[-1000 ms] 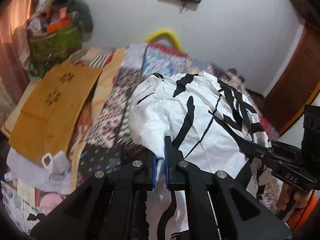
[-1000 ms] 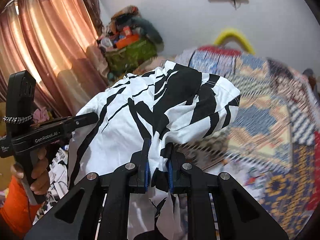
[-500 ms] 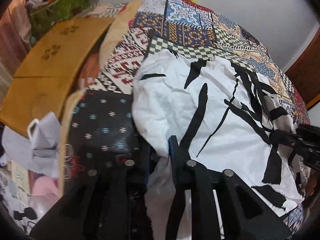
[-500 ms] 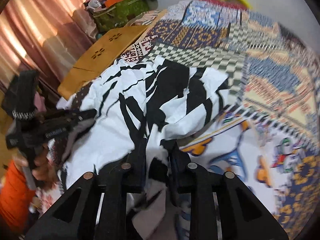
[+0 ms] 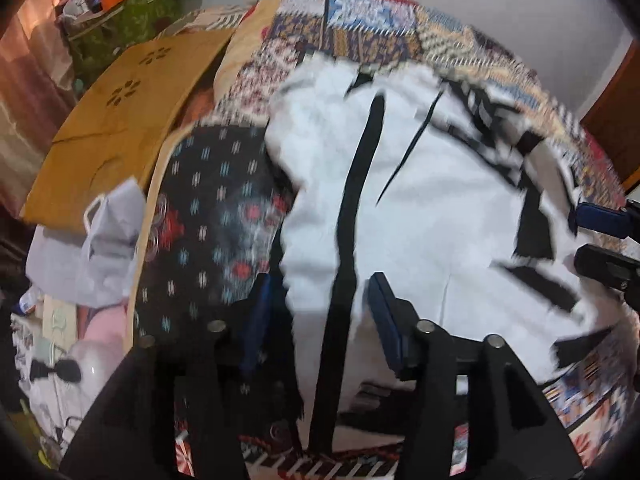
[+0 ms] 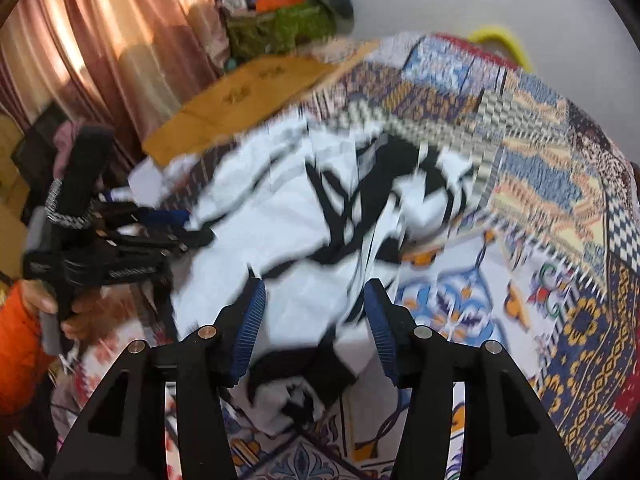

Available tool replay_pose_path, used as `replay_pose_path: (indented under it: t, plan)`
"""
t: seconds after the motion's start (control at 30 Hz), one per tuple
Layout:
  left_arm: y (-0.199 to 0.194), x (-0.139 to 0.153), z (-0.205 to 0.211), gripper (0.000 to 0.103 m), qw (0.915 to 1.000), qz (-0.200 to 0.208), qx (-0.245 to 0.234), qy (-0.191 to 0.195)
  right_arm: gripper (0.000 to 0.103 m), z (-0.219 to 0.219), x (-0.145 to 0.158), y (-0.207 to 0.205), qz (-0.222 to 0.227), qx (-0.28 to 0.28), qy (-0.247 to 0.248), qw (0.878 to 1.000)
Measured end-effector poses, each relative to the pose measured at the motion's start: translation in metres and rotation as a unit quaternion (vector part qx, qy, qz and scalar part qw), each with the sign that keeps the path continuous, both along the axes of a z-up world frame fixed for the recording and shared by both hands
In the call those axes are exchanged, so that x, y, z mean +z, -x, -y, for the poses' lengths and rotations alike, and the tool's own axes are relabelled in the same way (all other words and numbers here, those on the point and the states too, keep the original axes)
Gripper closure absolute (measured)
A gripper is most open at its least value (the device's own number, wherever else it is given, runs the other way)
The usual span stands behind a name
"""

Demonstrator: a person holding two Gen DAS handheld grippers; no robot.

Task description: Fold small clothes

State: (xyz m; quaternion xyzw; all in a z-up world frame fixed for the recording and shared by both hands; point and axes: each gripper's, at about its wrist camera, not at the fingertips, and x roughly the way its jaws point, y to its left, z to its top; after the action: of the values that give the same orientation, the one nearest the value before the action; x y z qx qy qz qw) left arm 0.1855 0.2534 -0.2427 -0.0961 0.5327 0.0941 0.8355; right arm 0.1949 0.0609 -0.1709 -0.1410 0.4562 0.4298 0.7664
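- A white garment with black stripes [image 5: 420, 208] is spread out on a bed covered by a patchwork quilt [image 5: 372, 28]; its near edge lies toward both tools, and the picture is blurred by motion.
- The left tool [image 5: 316, 300] is pointed steeply down over the garment's left near edge. Its jaws are opening, and the cloth is seen between the blue pads [image 5: 386, 320] without being pressed by them.
- The right tool [image 6: 316, 308] is held over the garment's right near edge. Its jaws are likewise opening; the fabric lies between the ribbed blue pads [image 6: 248, 328], apart from both.
- In the right wrist view, the left tool is seen at the left edge, gripped by a hand [image 6: 76, 308] beside an orange sleeve [image 6: 16, 344].
- An ochre cloth with flower cut-outs [image 5: 120, 120] lies left of the quilt, and a pale grey item [image 5: 104, 248] is seen just below it.
- Pink curtains [image 6: 100, 40] hang behind, and a heap of belongings [image 6: 280, 12] stands against the wall.
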Motion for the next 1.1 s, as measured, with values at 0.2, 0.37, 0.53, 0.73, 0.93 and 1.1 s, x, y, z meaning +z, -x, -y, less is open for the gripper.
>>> replay_pose_path:
  t: [0.2,0.37,0.53,0.73,0.93,1.1]
  plan:
    - [0.033,-0.01,-0.005,0.04,0.9997,-0.012,0.021,-0.001,0.054,0.021,-0.01,0.008,-0.018,-0.007,0.011,1.0]
    - [0.055,-0.002,-0.004,0.04,0.9993,-0.018,0.03,-0.013,0.054,0.039,-0.002,0.018,-0.013,-0.016,0.003,1.0]
    - [0.071,0.03,-0.002,0.04,0.9983,0.009,0.054,-0.017,0.054,0.055,0.026,0.03,0.011,-0.027,-0.033,0.999]
    - [0.095,0.123,0.02,0.04,0.9902,0.124,0.053,-0.036,0.054,0.072,0.087,0.052,0.061,-0.031,-0.115,0.991]
    - [0.125,0.215,0.055,0.04,0.9677,0.24,0.042,-0.065,0.054,0.091,0.153,0.088,0.133,-0.032,-0.199,0.97]
    - [0.165,0.27,0.098,0.04,0.9354,0.334,0.023,-0.113,0.054,0.106,0.192,0.122,0.189,-0.034,-0.25,0.949]
